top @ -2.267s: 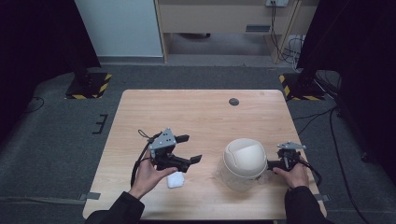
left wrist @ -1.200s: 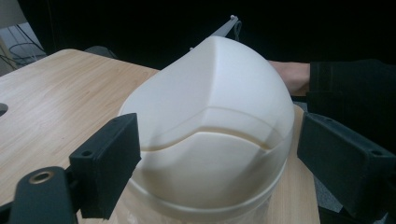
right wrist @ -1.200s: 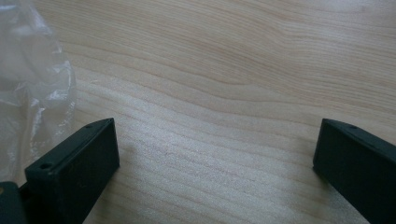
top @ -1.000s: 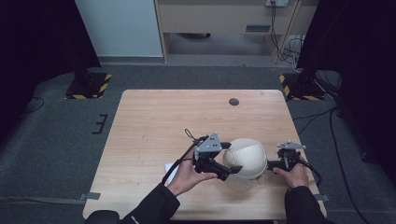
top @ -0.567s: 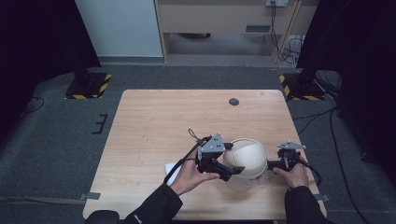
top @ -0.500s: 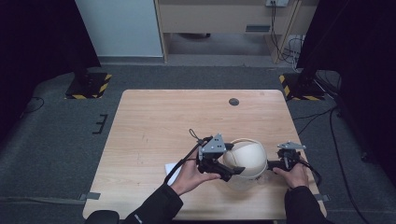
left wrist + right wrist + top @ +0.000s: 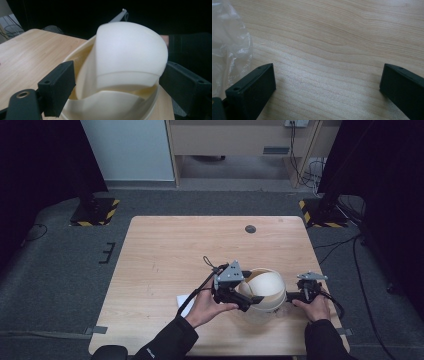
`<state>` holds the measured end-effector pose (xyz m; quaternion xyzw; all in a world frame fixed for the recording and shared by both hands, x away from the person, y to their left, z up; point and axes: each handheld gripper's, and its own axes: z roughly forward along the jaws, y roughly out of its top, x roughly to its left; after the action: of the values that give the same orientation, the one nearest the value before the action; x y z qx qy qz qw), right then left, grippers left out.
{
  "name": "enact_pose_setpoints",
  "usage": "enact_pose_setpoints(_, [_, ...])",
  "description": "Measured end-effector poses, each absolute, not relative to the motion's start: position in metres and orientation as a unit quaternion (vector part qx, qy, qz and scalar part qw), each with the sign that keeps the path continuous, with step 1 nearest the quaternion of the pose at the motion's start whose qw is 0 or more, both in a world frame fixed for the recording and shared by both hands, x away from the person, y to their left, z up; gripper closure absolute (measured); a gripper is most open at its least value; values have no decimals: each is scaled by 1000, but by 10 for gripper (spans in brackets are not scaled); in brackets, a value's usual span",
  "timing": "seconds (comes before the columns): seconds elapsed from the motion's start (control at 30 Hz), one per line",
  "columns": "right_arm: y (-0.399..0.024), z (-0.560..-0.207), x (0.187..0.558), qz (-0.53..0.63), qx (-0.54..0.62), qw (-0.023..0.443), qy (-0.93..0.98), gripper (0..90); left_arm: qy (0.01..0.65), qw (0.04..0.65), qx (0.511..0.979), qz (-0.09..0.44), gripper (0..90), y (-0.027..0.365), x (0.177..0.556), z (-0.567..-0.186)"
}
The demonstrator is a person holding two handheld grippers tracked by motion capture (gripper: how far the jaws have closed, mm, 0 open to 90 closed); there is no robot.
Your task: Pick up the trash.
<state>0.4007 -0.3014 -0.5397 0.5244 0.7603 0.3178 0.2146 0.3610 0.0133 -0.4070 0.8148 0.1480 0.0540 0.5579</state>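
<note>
A cream round tub (image 7: 265, 292) stands near the table's front right, with a white domed lid piece (image 7: 130, 55) tilted in its mouth. My left gripper (image 7: 251, 298) reaches it from the left and is open. In the left gripper view, my left gripper (image 7: 117, 83) has one jaw on each side of the tub (image 7: 82, 62); I cannot tell if they touch it. Just right of the tub, my right gripper (image 7: 291, 296) rests low. In the right gripper view, my right gripper (image 7: 327, 82) stands open over bare wood.
Crinkled clear plastic (image 7: 229, 50) lies beside the right gripper's left jaw. A small white object (image 7: 184, 300) sits on the table (image 7: 175, 255) by the left forearm. A dark round spot (image 7: 250, 229) marks the far edge. Black stands flank the table on the floor.
My left gripper has travelled right from the small white object to the tub and now straddles it. In the last second it barely shifted. The right gripper has stayed put.
</note>
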Motion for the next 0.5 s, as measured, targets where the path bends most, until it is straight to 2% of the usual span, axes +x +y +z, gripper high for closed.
enact_pose_setpoints(0.5, [-301, -540, 401, 318, 524, 215, 760, 5, 173, 585, 790, 67, 145, 41, 365, -393])
